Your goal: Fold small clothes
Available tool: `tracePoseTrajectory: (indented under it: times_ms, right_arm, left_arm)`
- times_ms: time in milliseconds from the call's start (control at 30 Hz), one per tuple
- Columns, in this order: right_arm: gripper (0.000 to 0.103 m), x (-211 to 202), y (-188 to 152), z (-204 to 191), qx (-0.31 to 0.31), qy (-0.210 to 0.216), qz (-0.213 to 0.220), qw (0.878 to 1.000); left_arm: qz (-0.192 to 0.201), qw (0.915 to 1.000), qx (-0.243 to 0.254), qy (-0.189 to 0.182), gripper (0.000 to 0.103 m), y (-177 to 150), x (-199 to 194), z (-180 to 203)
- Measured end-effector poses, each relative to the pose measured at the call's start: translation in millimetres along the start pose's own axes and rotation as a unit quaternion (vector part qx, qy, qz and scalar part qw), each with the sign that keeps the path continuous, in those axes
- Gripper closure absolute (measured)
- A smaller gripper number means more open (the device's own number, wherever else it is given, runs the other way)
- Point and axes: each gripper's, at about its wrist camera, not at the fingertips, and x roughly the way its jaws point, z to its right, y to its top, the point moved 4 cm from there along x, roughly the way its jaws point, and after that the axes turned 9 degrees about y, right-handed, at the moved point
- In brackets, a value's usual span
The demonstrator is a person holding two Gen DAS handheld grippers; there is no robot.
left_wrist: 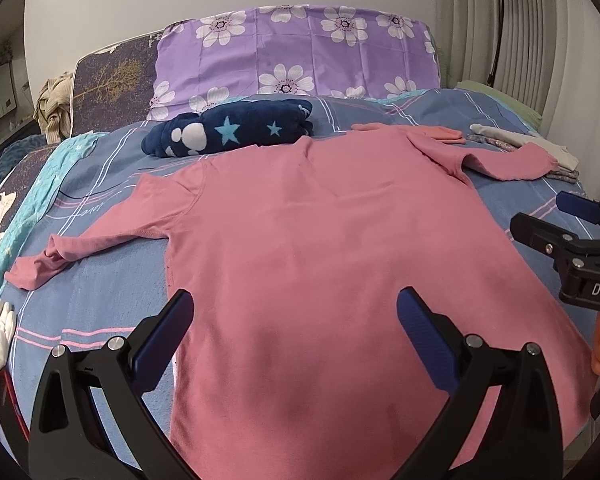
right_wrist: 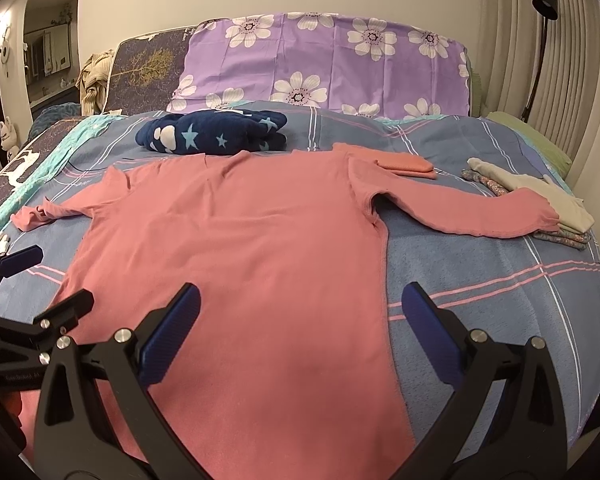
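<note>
Left wrist view: the left gripper (left_wrist: 294,330) hangs with fingers spread wide over the near hem of a pink shirt (left_wrist: 320,240) lying flat on the bed (left_wrist: 100,160), sleeves out.

Right wrist view: the right gripper (right_wrist: 300,326), fingers likewise apart and empty, straddles the shirt's right edge; a navy star blanket (right_wrist: 212,132) lies beyond.

Pink long-sleeved shirt (right_wrist: 236,248) spread flat on plaid bed (right_wrist: 480,280); right tongs (right_wrist: 300,332) gape above its hem, holding nothing.
</note>
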Motion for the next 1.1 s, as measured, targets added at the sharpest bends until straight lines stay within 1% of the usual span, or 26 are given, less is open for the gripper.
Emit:
tracePoseTrajectory:
  times_ms: [333,767,800,833,867,933,967,1033,1067,1100]
  right_arm:
    - [0.002,6,-1,-3,0.001,0.003,-0.01,1.0]
    - [0.002,14,0,-5,0.002,0.004,-0.023,1.0]
    - [0.002,15,-1,-6,0.002,0.004,-0.024,1.0]
    - [0.002,17,-1,-6,0.001,0.004,-0.026,1.0]
    - [0.002,18,-1,-5,0.001,0.003,-0.028,1.0]
    - [0.002,21,-2,-5,0.002,0.002,-0.032,0.999]
    - [0.002,22,-3,-4,0.001,0.001,-0.035,0.999]
    - [0.002,23,-3,-3,0.0,-0.001,-0.037,0.999]
    - [0.002,24,-3,-1,0.0,-0.004,-0.037,0.999]
    - [0.002,25,-3,0,0.0,-0.006,-0.038,0.999]
  left_arm:
    - [0.002,0.9999,-0.016,0.003,0.001,2,2,-13]
    - [0.003,0.9998,-0.018,0.005,0.001,4,6,-19]
    - [0.004,0.9998,-0.021,0.006,0.004,6,8,-24]
    - [0.003,0.9997,-0.024,0.005,0.01,8,9,-28]
    - [0.0,0.9994,-0.033,0.001,0.013,11,13,-37]
    - [-0.007,0.9983,-0.057,-0.002,0.026,19,20,-57]
    - [-0.012,0.9968,-0.079,0.004,0.027,24,25,-75]
    - [-0.023,0.9921,-0.12,0.027,0.029,35,37,-114]
    - [-0.028,0.9892,-0.137,0.044,0.03,40,43,-134]
    - [-0.034,0.9846,-0.156,0.072,0.03,46,51,-161]
